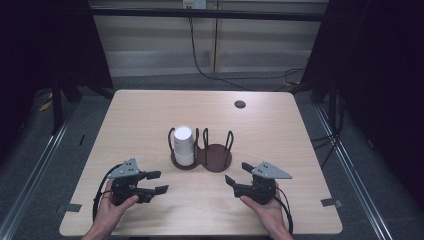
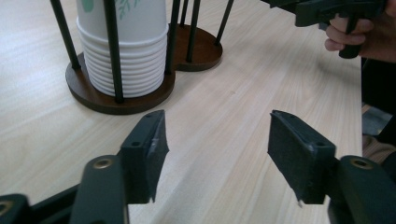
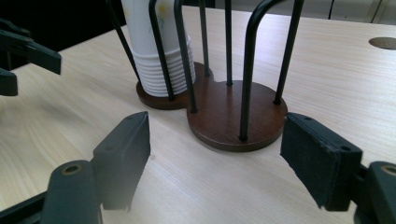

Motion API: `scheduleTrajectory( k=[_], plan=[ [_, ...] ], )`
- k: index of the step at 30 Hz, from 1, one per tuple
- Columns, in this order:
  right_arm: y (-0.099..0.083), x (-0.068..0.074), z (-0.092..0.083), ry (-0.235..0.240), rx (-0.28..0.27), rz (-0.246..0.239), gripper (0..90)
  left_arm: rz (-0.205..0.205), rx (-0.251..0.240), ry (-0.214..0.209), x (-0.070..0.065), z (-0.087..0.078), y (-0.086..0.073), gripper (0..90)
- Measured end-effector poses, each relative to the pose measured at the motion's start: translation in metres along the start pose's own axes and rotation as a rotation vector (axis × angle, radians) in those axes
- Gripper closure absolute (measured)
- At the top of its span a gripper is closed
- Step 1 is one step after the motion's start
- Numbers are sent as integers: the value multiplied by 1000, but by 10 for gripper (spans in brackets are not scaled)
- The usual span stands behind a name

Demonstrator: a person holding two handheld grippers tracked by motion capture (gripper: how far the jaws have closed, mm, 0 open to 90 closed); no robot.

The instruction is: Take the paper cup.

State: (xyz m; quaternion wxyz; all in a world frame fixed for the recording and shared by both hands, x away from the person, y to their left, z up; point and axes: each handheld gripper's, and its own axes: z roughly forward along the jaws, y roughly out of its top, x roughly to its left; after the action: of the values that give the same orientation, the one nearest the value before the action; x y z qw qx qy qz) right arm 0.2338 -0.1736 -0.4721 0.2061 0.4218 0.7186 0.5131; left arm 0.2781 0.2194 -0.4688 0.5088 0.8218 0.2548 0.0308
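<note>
Cup stack: a nested stack of white paper cups (image 1: pixel 183 145), upside down by the look of the ridged rims at the bottom, stands in the left bay of the holder, near the middle of the table.
Holder: a dark wooden two-bay cup holder (image 1: pixel 202 156) with black wire uprights; its right bay (image 3: pixel 238 114) is bare.
Left gripper (image 1: pixel 156 182): rests low over the table, this side of the stack and to its left; jaws parted with only bare wood between them, holding nothing.
Right gripper (image 1: pixel 237 174): mirrors it on the right, just short of the empty bay; jaws likewise apart and empty.
Hands: a hand wraps each handle from the near edge, cables trailing back.
Risk, uprights: the wire rods fence the stack closely, so I'd judge a jaw coming in level could catch a rod and drag the whole holder.
Risk, nesting: the cups sit tight in one another; a pinch on the top one may lift several, or crush the thin wall.
Risk, tipping: the stack is tall and light, and a sideways nudge could tilt it against the rods.
Surface: pale wood-grain table (image 1: pixel 280 130), a round cable grommet (image 1: pixel 240 104) near the far right corner.
Room: dim, grey floor, dark curtains either side, black cables (image 1: pixel 210 75) running along the pale wall base.
</note>
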Motion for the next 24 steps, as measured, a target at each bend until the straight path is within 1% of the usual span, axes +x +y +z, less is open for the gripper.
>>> scheduleTrajectory(
  k=[1,2,3,4,6,7,9,11,12,13,14,15,17,18,19,20,21,22,23,24],
  plan=[
    [0,0,0,0,0,0,237,0,0,0,0,0,0,369],
    [0,0,-1,9,6,7,224,-20,-8,-14,1,-1,0,349],
    [0,1,-1,16,6,8,222,-20,-8,-14,1,-1,0,314],
    [0,1,-2,22,4,9,219,-30,-10,-19,2,-1,0,310],
    [0,1,-2,32,5,16,216,-28,-9,-9,2,-2,1,295],
    [-1,1,-2,41,6,19,214,-30,-8,-7,2,-2,2,269],
    [0,1,-2,49,6,20,211,-35,1,-8,2,-2,4,254],
    [0,2,-3,53,14,17,206,-24,2,-6,1,-2,6,240],
    [0,1,-3,57,16,22,196,-20,-1,-5,0,-2,8,203],
    [0,1,-3,57,16,22,196,-14,-2,-10,0,-2,9,203],
    [0,1,-3,62,24,34,176,3,11,-14,-2,-2,12,202],
    [0,1,-3,62,24,34,176,3,11,-14,-2,-2,12,202],
    [0,2,-3,64,28,35,175,16,3,-20,-2,-2,15,203],
    [1,3,-3,71,31,33,171,11,3,-24,-3,-2,16,206],
    [2,3,-3,67,25,25,169,21,7,-24,-3,-2,17,206],
    [2,3,-3,65,25,24,168,34,0,-9,-5,-4,21,210],
    [2,3,-3,65,25,24,168,34,0,-9,-5,-4,21,215],
    [2,3,-3,72,27,23,165,40,-11,-17,-5,-4,24,218],
    [2,3,-3,72,27,23,165,40,-11,-17,-5,-4,24,243],
    [1,3,-3,73,26,26,165,37,-10,-34,-4,-4,26,243]
  ],
)
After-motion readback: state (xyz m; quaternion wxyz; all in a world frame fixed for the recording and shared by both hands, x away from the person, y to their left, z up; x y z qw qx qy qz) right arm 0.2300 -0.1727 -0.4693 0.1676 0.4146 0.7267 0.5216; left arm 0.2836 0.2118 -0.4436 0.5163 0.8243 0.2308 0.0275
